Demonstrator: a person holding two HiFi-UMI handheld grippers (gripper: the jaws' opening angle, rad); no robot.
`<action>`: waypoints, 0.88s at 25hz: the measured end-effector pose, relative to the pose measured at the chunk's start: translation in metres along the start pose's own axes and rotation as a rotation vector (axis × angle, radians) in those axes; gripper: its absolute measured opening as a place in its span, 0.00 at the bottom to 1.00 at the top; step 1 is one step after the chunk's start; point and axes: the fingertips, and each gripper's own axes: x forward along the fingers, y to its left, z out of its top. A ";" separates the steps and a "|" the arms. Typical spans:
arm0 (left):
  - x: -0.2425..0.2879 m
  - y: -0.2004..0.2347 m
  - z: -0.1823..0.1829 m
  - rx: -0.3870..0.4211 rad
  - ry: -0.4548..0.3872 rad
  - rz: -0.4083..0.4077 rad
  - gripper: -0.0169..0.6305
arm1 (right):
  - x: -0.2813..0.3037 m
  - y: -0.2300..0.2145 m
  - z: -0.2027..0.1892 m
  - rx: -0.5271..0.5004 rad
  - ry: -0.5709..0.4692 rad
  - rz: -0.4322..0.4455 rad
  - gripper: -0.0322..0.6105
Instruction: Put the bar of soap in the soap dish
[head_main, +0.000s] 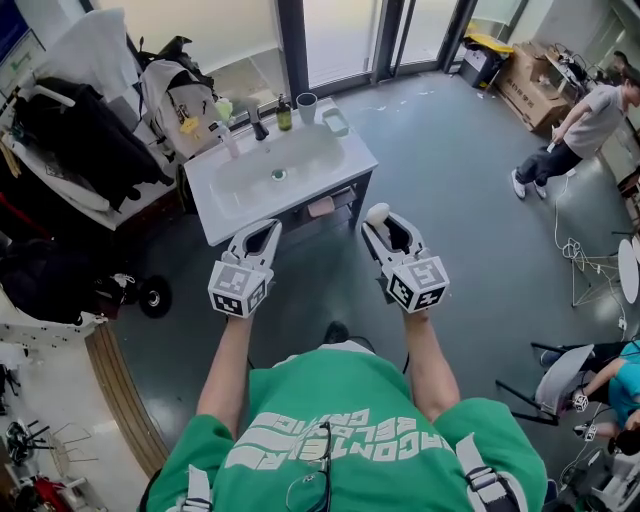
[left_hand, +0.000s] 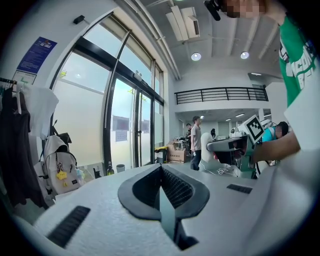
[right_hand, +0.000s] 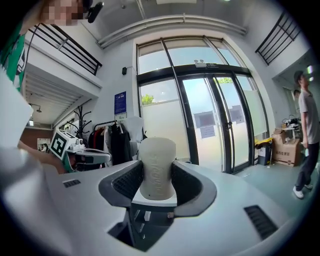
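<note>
Bar of soap (right_hand: 157, 162), long axis along the jaws, pinched in right tool (right_hand: 158, 176); left tool (left_hand: 161, 186) closed, empty

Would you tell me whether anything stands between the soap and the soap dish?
Nothing visible does. The right claw holds the soap short of the counter; the dish sits at its back right corner, with bare top before it. The cup stands just left of the dish, off the path.
</note>
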 end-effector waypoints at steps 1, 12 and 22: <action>0.005 -0.003 0.000 0.001 0.000 0.000 0.04 | 0.001 -0.003 0.001 0.001 -0.004 0.006 0.33; 0.031 -0.014 -0.001 -0.016 0.010 0.012 0.04 | 0.013 -0.028 0.000 0.010 -0.018 0.038 0.33; 0.038 0.011 -0.007 -0.048 0.011 0.013 0.04 | 0.041 -0.034 0.001 0.011 -0.008 0.038 0.33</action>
